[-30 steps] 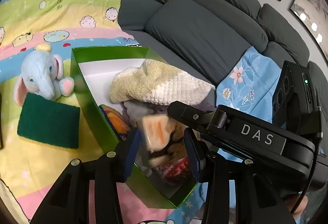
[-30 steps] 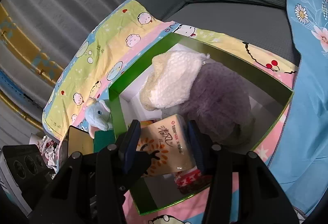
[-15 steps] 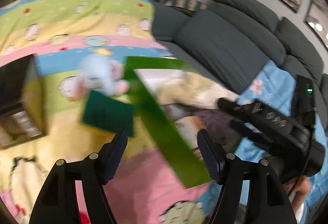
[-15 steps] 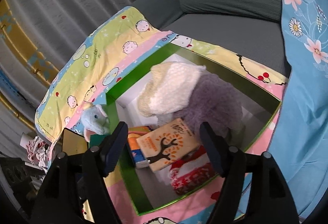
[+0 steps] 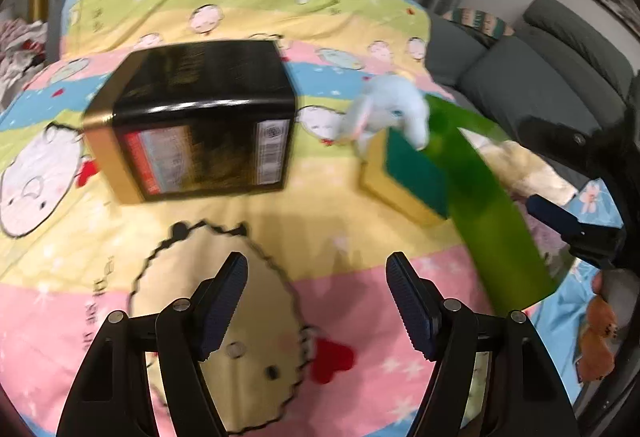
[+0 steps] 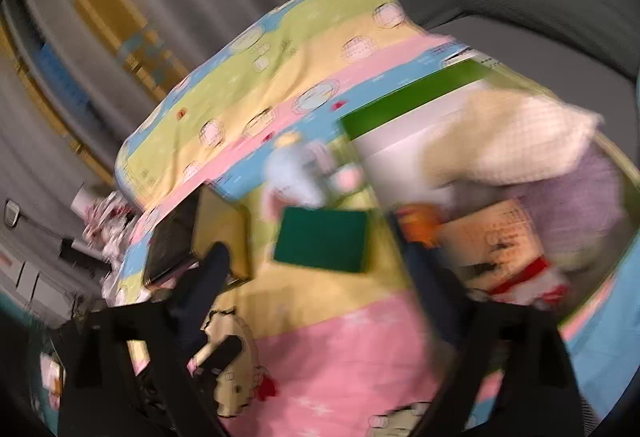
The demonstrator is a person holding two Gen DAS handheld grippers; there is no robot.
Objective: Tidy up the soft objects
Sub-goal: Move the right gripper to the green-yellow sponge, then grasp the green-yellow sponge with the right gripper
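Both handheld grippers are now empty above a cartoon-printed quilt in pink, yellow, green and blue stripes [image 5: 280, 237]. A second ago they pinched an orange-and-cream tissue pack [image 6: 492, 237] together over the bright green open cardboard box [image 5: 496, 221]; that pack now lies released inside the box, beside a cream waffle-knit towel [image 6: 512, 141] and a lilac fuzzy cloth [image 6: 580, 205]. The left gripper [image 5: 316, 301] has swung away toward nine o'clock, its blue-padded jaws standing apart with only quilt between them. The right gripper [image 6: 320, 289], heavily blurred, is opening wider with nothing between its jaws, and its view has shifted toward the items outside the box. Those are a dark green and yellow rectangular sponge [image 5: 408, 177], at two o'clock from the left gripper and touching the box's outer wall, and a pale blue plush elephant [image 5: 392, 113] just beyond it at one o'clock. A glossy black and gold carton [image 5: 196, 117] sits at eleven o'clock. One soft item seems stowed; the sponge and elephant likely remain to collect.
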